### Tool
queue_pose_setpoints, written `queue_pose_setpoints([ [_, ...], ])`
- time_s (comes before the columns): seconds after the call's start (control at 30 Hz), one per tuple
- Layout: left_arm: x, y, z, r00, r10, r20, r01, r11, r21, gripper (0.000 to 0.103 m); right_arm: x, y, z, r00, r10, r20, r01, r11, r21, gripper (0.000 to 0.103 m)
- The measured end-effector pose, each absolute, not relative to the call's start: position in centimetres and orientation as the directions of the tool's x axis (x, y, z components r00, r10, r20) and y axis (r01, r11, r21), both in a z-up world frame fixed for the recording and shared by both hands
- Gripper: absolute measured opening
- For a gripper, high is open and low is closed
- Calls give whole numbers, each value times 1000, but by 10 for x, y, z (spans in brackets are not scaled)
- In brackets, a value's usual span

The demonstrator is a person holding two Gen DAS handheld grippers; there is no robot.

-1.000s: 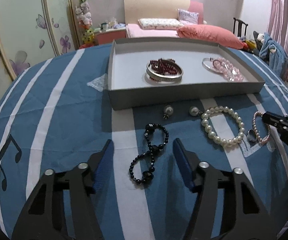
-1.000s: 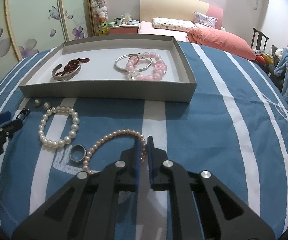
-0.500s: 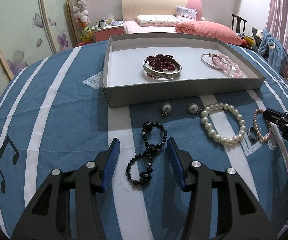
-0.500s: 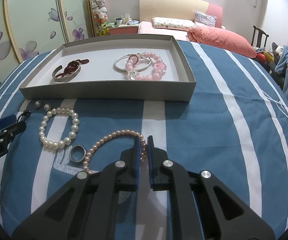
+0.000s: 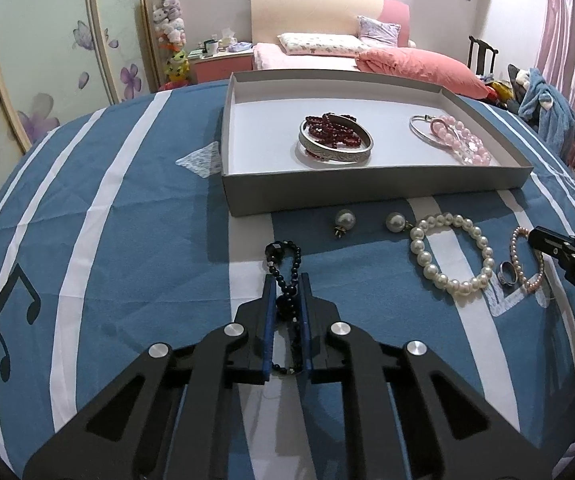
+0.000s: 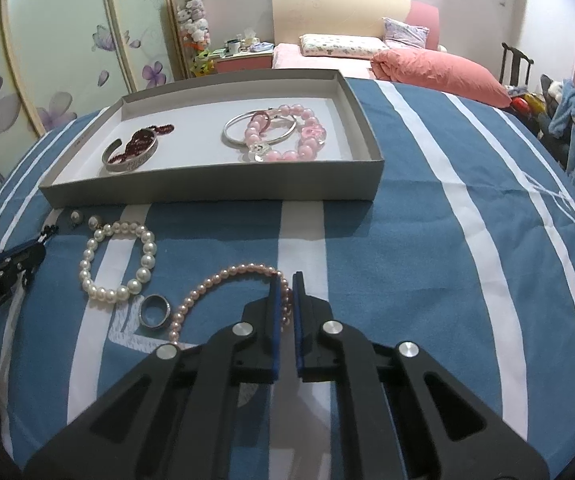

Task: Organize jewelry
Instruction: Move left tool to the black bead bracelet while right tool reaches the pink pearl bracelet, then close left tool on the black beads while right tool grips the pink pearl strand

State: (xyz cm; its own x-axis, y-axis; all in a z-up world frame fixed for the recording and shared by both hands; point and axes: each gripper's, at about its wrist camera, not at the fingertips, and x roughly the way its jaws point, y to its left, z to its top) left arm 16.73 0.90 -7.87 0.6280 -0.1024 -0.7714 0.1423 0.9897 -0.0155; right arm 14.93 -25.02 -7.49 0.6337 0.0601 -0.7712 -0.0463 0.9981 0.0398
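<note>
In front of the grey tray [image 5: 367,190], we are clamping our left tool [image 5: 286,280] on the black bead bracelet [image 5: 287,276] and our right tool [image 6: 285,280] on the pink pearl bracelet [image 6: 207,288].

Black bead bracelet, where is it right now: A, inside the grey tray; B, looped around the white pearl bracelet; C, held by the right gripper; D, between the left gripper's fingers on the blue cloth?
D: the black bead bracelet sits pinched in the left gripper, on the cloth in front of the grey tray.
</note>
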Motion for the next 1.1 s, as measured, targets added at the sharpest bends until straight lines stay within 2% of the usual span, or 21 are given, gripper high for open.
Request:
queue_pose_setpoints([
  [0.47,168,15,-78,627,-117,-770,129,991,-45,12,138,-264,-57,697,90,-712,-3,993,122,6],
  [0.83,158,14,-61,683,-136,-718,120,990,-73,12,119,-259,-28,774,153,-615,-46,981,186,6],
  [1.1,155,10,-57,696,-141,-704,120,990,-80,12,113,-254,-21,790,171,-589,-68,979,193,6],
])
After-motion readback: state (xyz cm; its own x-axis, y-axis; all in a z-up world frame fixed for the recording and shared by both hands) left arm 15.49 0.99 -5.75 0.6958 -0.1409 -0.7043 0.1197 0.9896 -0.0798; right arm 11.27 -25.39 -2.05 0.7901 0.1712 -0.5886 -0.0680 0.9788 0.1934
